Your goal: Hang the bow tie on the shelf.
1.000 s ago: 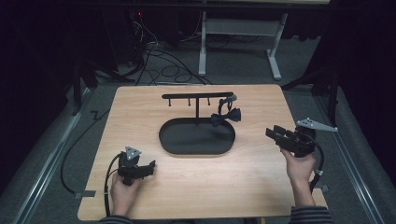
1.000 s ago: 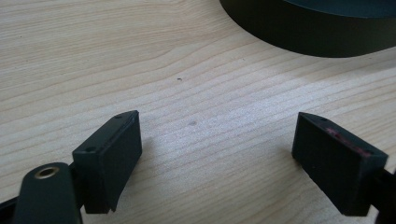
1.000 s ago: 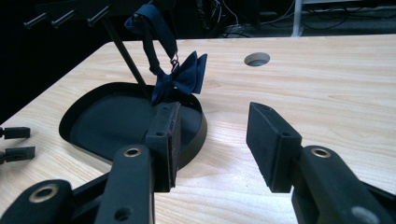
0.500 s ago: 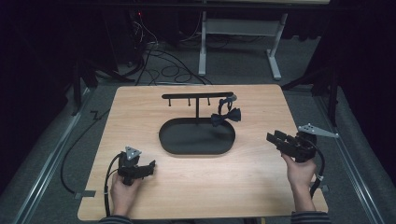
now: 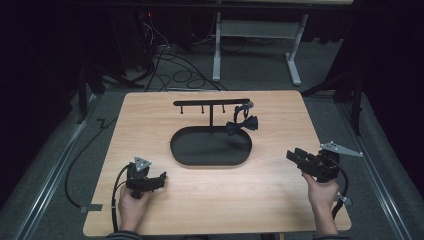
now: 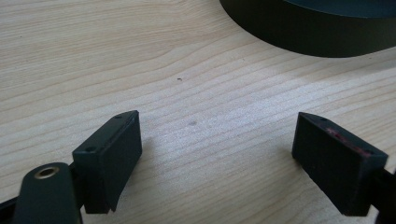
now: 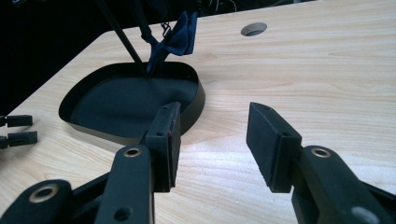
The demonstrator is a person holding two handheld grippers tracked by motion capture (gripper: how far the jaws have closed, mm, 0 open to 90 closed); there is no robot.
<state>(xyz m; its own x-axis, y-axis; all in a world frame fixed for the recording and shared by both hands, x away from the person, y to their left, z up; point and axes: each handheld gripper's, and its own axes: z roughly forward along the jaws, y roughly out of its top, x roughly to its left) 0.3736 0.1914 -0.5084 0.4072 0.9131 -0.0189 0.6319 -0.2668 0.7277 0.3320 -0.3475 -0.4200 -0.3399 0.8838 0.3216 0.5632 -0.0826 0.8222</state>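
A black oval tray lies mid-table, with a T-shaped black stand rising from its far edge. A dark blue bow tie hangs from the stand's right end; the right gripper view shows the bow tie above the tray. My left gripper rests low at the front left, open, nothing between its jaws, the tray wall ahead of it. My right gripper is held at the front right, pointing left toward the tray, open and empty.
The wooden table has a round hole near its far side. Cables trail from both grippers. Around the table the floor is dark, with wires and a white desk frame behind it. The left gripper's jaw tips appear far left.
My right hand has come down and slightly toward the table's front edge, with its jaws unchanged. The left hand and the bow tie have stayed put.
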